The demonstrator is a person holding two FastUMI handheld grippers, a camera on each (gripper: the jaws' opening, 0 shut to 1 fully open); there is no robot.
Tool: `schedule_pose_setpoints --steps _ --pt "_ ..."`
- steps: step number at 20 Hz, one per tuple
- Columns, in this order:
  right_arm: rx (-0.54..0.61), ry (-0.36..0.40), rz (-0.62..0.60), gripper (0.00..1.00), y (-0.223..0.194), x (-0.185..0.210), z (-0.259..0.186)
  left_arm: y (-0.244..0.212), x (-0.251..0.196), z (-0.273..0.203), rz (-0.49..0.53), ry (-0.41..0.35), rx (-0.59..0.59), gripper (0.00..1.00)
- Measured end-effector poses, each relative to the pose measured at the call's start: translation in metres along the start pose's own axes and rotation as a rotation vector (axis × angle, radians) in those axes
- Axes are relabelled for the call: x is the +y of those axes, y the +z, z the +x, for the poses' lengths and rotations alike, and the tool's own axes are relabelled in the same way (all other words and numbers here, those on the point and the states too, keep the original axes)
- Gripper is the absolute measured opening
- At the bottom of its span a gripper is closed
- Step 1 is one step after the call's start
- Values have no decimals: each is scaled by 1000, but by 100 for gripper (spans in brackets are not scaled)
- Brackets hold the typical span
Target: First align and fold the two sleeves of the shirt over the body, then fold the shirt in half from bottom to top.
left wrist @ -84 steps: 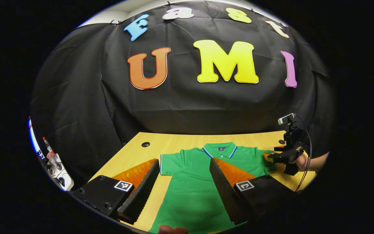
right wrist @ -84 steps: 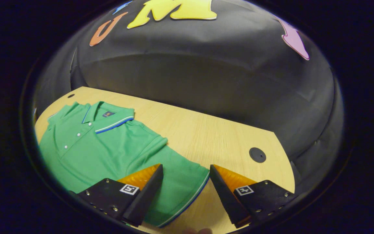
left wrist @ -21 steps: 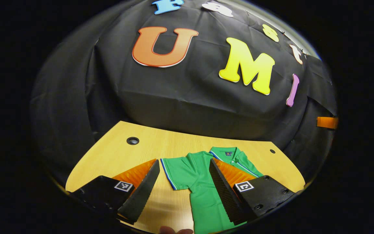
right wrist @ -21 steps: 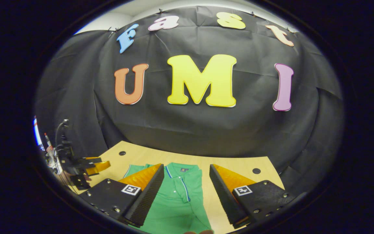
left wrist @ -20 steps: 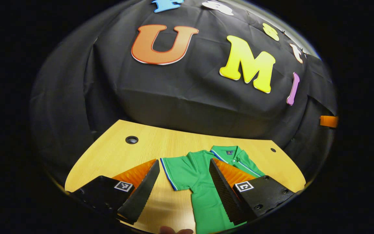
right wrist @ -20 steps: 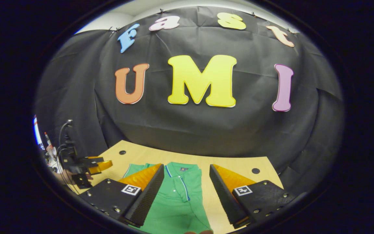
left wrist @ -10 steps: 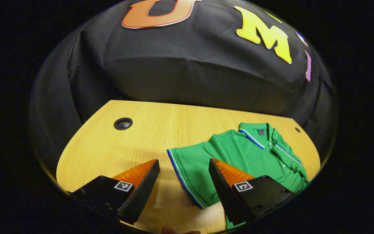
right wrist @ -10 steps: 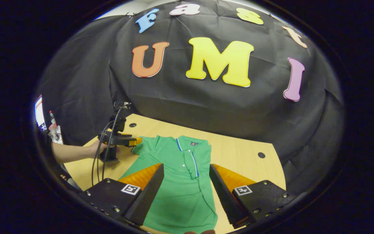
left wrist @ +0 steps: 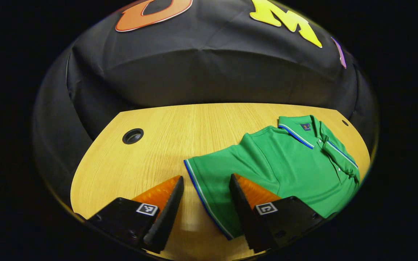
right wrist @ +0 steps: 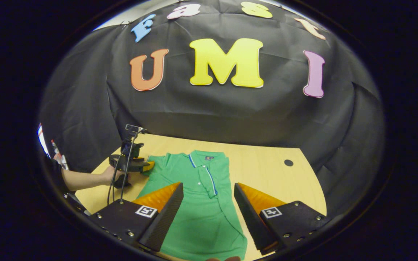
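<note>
A green polo shirt (left wrist: 296, 159) lies flat on the wooden table (left wrist: 158, 145), collar toward the wall. Its left sleeve (left wrist: 216, 174), edged with a blue and white cuff, lies spread between the fingers of my left gripper (left wrist: 205, 179), which is open and low over the table. In the right gripper view the shirt (right wrist: 194, 210) has its right sleeve folded in over the body (right wrist: 214, 181). My right gripper (right wrist: 208, 185) hangs open above the shirt's lower part, holding nothing. The left gripper (right wrist: 146, 165) sits farther off at the shirt's left sleeve, held by a hand (right wrist: 105, 177).
A round cable hole (left wrist: 132, 136) is in the table's far left corner and a smaller one (right wrist: 288, 162) at the far right. Black cloth walls close off the back. Small items stand beyond the table's left edge (right wrist: 54, 152).
The right sleeve has been folded over the body. My left gripper dropped down and in onto the left sleeve, its fingers slightly closer together. The right gripper pulled back above the shirt's lower part.
</note>
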State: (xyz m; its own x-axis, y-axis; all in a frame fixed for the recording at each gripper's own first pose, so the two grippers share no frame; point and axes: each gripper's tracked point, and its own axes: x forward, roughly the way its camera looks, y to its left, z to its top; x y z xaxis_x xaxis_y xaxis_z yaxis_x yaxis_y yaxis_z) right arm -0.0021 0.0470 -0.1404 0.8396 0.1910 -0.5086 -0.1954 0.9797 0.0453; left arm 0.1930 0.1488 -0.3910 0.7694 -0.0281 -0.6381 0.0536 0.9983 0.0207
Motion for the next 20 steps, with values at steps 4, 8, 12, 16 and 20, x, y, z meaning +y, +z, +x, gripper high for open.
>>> schedule_pose_setpoints --steps 4,8,12,16,20 --pt "11 -13 30 89 -17 -11 -1 5 -10 5 7 1 -7 20" --pt "14 -30 86 89 -27 -29 -2 30 -24 -11 -6 -15 -63 5" --pt "-1 -37 133 89 -27 -45 -1 58 -40 -34 35 -22 -111 4" --pt "-22 -39 146 89 -25 -55 -9 77 -64 -46 100 -18 -132 4" --pt "-38 -55 153 89 -26 -70 -23 87 -115 -48 141 -64 -137 4"
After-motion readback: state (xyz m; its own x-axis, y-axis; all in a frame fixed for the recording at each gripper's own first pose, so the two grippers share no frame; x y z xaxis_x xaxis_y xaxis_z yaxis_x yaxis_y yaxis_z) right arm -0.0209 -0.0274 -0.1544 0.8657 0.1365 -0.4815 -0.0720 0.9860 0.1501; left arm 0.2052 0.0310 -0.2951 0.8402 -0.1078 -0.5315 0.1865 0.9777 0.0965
